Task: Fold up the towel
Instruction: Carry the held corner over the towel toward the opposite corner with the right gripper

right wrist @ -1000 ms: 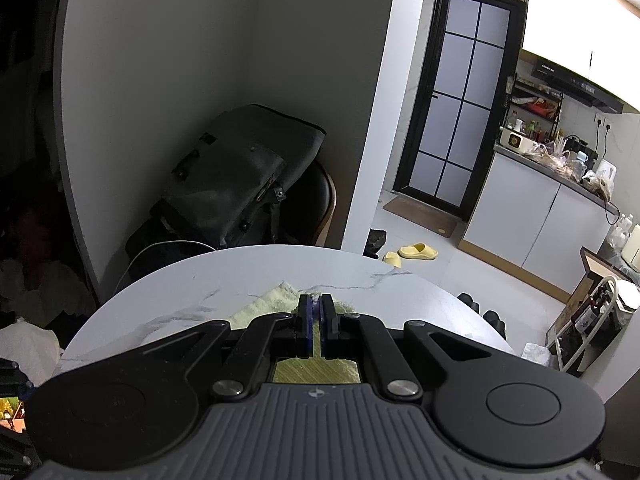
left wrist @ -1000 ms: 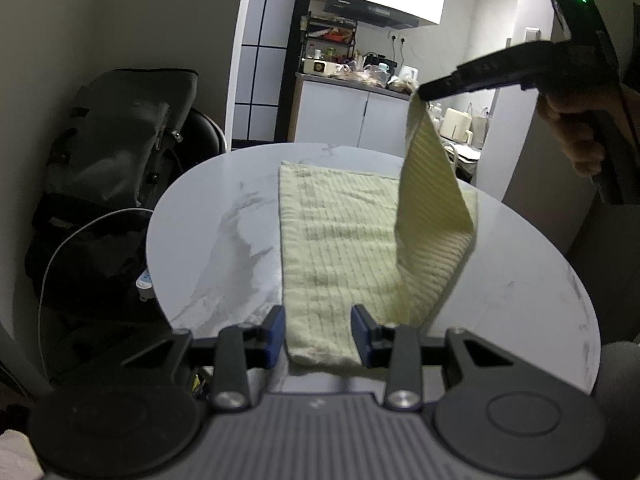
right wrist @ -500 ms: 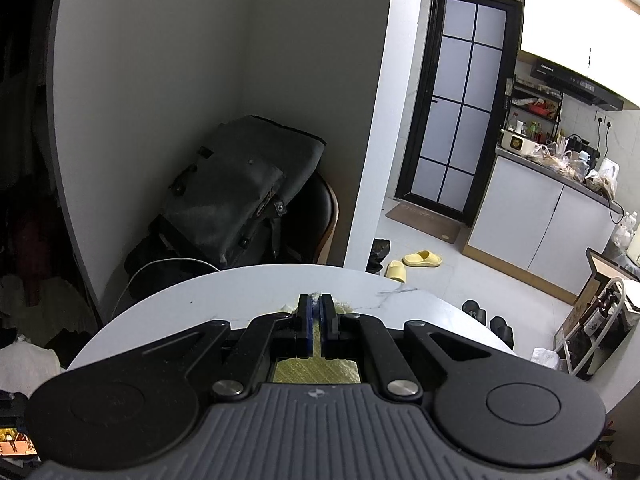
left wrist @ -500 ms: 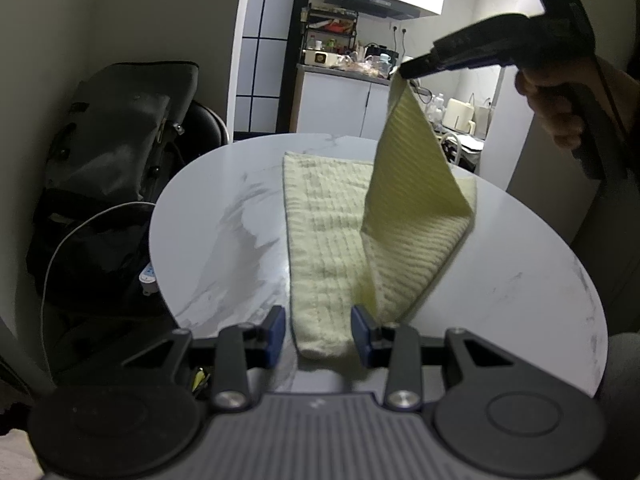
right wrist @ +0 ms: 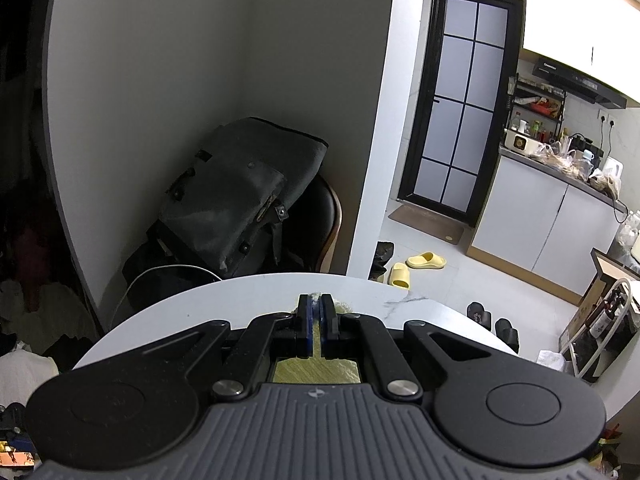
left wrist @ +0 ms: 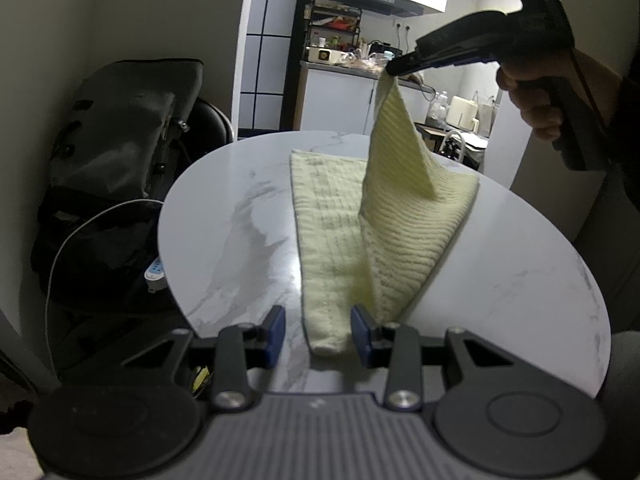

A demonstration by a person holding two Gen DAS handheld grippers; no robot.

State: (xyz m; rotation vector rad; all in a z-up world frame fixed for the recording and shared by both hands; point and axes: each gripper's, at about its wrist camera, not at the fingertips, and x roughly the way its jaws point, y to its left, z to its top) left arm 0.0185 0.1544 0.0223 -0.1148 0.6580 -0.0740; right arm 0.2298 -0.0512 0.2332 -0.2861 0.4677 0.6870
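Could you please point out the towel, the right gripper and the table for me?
towel (left wrist: 336, 240), left wrist view, flat part lying on the table.
right gripper (left wrist: 394, 70), left wrist view, fingertips pinching the towel's lifted corner.
table (left wrist: 520, 280), left wrist view, bare marble top.

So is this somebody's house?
Most likely a small home: kitchen cabinets under a range hood, yellow slippers on the floor, and a round marble table.

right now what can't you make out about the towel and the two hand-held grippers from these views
- Towel near end: left wrist view, whether the left hand-held gripper touches it; its blue pads flank the end without visibly pressing.
- Pinched corner: right wrist view, the right hand-held gripper body covers all but a yellow sliver.
- Table near edge: both views, hidden by gripper bodies.
- Counter items: too small.
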